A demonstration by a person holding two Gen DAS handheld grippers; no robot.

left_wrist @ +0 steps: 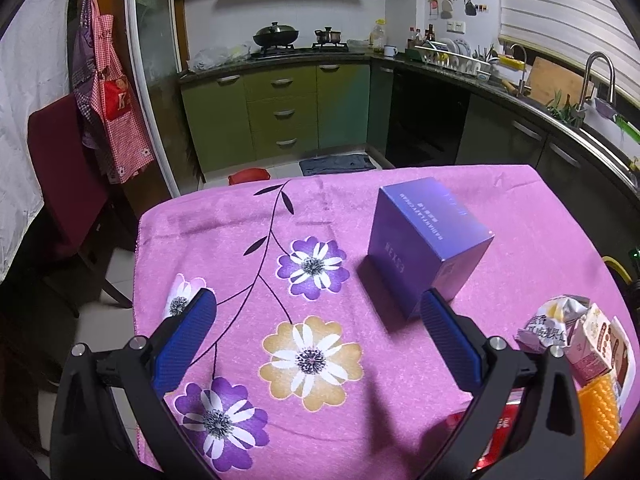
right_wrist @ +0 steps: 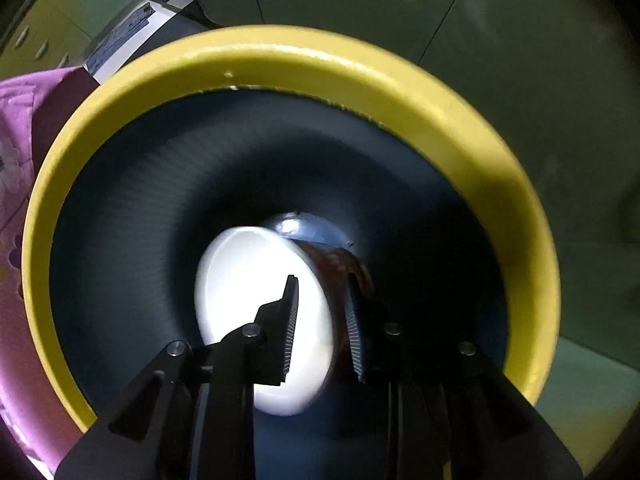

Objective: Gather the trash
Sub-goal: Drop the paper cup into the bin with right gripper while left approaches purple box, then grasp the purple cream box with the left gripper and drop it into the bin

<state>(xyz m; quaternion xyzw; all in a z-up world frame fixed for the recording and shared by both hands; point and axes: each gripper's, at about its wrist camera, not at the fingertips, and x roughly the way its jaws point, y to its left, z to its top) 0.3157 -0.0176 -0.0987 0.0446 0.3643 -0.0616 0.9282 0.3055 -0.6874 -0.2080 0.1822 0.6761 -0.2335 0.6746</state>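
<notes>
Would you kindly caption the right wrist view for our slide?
Right tongs parted above a white-ended container lying inside the yellow-rimmed bin.

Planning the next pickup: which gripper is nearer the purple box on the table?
Left. The left gripper hovers open just short of the purple box. The right gripper points down into the yellow-rimmed bin beside the table.

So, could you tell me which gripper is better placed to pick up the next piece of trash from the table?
The left gripper. It is open above the table, with the purple box just ahead of it. The right gripper points down into the yellow-rimmed bin, over a white-lidded container.
</notes>
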